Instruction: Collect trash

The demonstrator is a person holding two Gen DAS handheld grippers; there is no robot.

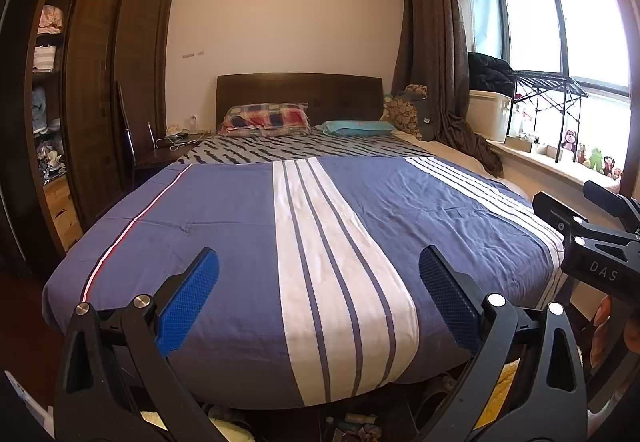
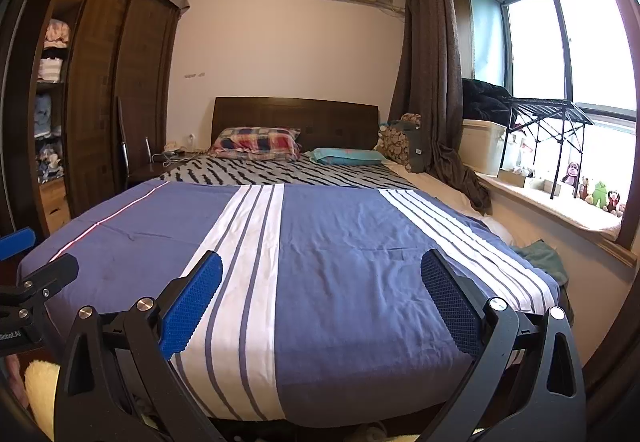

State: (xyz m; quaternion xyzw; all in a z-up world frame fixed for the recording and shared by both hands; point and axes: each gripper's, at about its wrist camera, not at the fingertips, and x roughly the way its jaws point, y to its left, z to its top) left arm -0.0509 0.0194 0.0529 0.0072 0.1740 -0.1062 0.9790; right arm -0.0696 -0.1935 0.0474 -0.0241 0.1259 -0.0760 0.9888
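bed with a blue-and-white striped cotton cover fills both views, its dark wooden headboard against the far wall; nothing on the cover looks like trash. dark wooden wardrobe stands to the left, bright window to the right. left tool and right tool both hang over the foot of the bed, blue-padded jaws spread wide, gripping nothing. small litter, crumpled bits and a little container too blurred to name, lies on the floor under the bed's foot edge, directly below and slightly right of the left tool. by my judgement the left tool is nearer and must dip downward.
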